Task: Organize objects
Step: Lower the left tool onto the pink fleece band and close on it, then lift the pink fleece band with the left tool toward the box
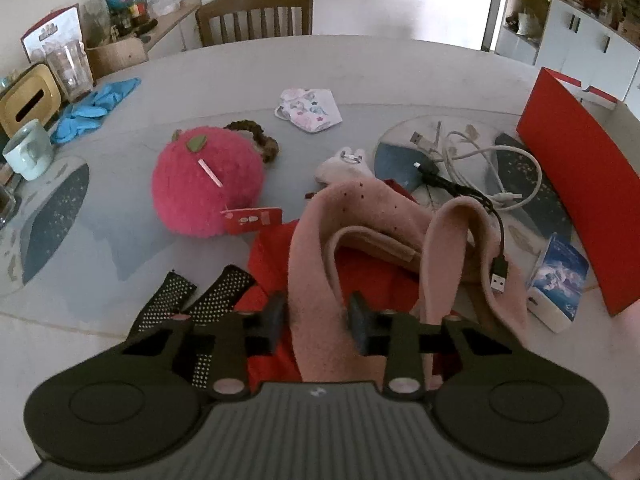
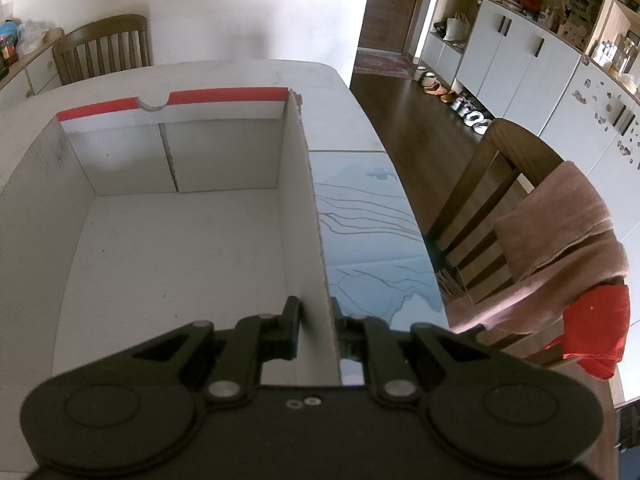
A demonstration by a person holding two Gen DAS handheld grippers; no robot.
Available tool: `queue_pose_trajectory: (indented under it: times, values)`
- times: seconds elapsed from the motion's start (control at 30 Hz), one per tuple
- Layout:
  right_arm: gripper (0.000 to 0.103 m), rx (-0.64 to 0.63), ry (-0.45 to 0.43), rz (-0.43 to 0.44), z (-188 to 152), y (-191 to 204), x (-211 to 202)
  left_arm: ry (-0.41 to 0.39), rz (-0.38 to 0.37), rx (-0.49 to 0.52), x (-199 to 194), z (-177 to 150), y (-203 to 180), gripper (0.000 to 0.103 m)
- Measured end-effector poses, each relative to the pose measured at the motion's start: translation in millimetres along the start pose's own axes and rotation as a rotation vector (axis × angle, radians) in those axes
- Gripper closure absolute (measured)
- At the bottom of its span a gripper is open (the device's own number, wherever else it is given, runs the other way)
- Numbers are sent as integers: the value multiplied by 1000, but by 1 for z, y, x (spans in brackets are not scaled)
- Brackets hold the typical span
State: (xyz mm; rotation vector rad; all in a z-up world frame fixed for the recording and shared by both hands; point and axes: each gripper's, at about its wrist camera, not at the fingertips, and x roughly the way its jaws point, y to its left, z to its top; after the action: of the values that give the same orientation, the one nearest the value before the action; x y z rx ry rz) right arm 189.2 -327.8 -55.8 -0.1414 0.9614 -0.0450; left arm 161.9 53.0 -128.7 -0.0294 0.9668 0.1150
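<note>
In the left wrist view my left gripper is shut on a pink fleece cloth that drapes over red fabric. A black USB cable lies across the cloth. A pink plush apple, a brown scrunchie, a patterned face mask, white cables and black dotted straps lie on the table. In the right wrist view my right gripper is shut on the right wall of a white cardboard box with a red rim; nothing shows inside it.
The red box side stands at right in the left wrist view, a small blue-white pack beside it. Blue gloves, a mug, a glass and a tissue box sit far left. Chairs flank the table; one carries towels.
</note>
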Motion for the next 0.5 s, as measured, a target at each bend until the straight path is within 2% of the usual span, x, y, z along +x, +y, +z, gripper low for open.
queue_pose_trajectory:
  times: [0.07,0.13,0.33,0.5]
  values:
    - [91,1,1,0,0,0,0,0,-3,6,0,-1,-1,88]
    - [91,0,0,0,0,0,0,-6,-6,3,-2,-2,-2,93]
    - [91,2,0,0,0,0,1,-57,-31,-40,-21,-1,-2,97]
    - [91,5,1,1,0,0,1,-147,-121,-98,-60,12,-1,97]
